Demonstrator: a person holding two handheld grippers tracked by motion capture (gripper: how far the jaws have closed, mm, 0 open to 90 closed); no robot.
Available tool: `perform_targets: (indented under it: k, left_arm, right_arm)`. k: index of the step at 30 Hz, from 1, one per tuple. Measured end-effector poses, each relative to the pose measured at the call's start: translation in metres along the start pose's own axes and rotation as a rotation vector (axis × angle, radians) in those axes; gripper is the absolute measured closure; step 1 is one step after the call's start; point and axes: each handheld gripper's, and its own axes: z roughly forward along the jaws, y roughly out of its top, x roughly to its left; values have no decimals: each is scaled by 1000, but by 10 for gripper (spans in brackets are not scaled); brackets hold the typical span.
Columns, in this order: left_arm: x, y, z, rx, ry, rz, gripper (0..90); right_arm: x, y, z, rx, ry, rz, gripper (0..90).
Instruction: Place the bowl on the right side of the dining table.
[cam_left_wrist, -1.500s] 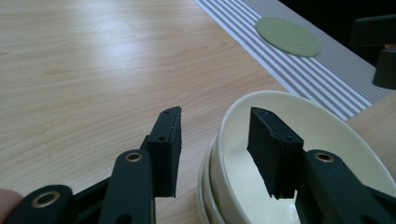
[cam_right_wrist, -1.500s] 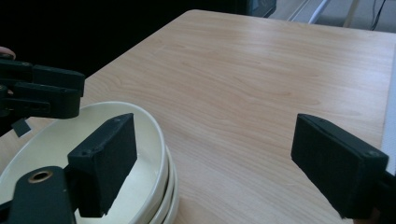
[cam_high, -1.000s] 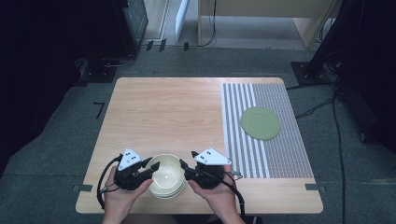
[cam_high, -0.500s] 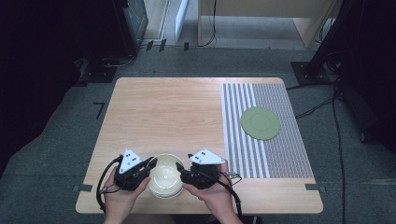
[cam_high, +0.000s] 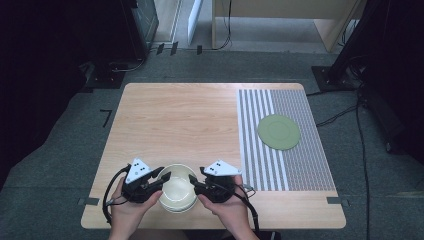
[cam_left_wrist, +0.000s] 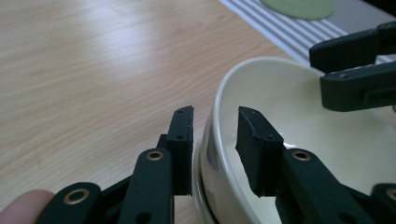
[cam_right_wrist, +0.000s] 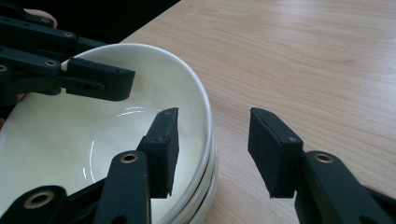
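Left gripper (cam_high: 162, 179) reopened, straddling bowl (cam_high: 177, 194) rim

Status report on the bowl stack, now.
Left gripper straddles top bowl rim, jaws just reopened, no clear grip. Right gripper open astride opposite rim. Green plate far off on striped mat.

Wooden table (cam_high: 175, 120) with striped mat (cam_high: 285, 145), stacked bowls (cam_high: 177, 192)
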Motion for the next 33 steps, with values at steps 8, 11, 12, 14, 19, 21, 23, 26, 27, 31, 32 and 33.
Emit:
perform_targets:
  k: [8,11,12,14,19,21,23,26,27,31,32,33]
  left_arm:
    - [-6,-3,3,-1,60,56,833]
    - [-5,-5,1,-37,52,71,839]
    - [-7,-4,0,-47,66,86,840]
    - [-11,-4,-2,-80,88,113,840]
    - [-12,-5,-7,-134,110,115,840]
    - [-13,-5,-10,-164,124,121,840]
    - [-18,-4,-12,-202,134,129,840]
    - [-24,-4,-13,-232,140,132,840]
    - [-29,-4,-13,-250,151,144,840]
    - [-38,-5,-13,-279,171,167,839]
    - [-40,-5,-13,-288,180,171,839]
    - [-42,-6,-13,-293,186,176,839]
  right_arm:
    - [0,-2,3,13,-20,1,500]
    - [1,-2,3,9,-10,-7,490]
    - [1,-2,2,4,2,-3,497]
    - [1,-2,1,0,-4,-7,536]
    - [0,-1,-1,-29,-4,22,579]
    - [0,-1,-3,-45,15,25,593]
    - [4,-1,-5,-59,17,24,603]
    - [6,-1,-4,-51,5,9,629]
    - [6,-2,-3,-43,3,6,678]
    - [8,-3,-2,-26,-19,9,730]
    - [9,-3,-2,-31,-29,9,741]
    - [9,-3,-3,-35,-45,14,765]
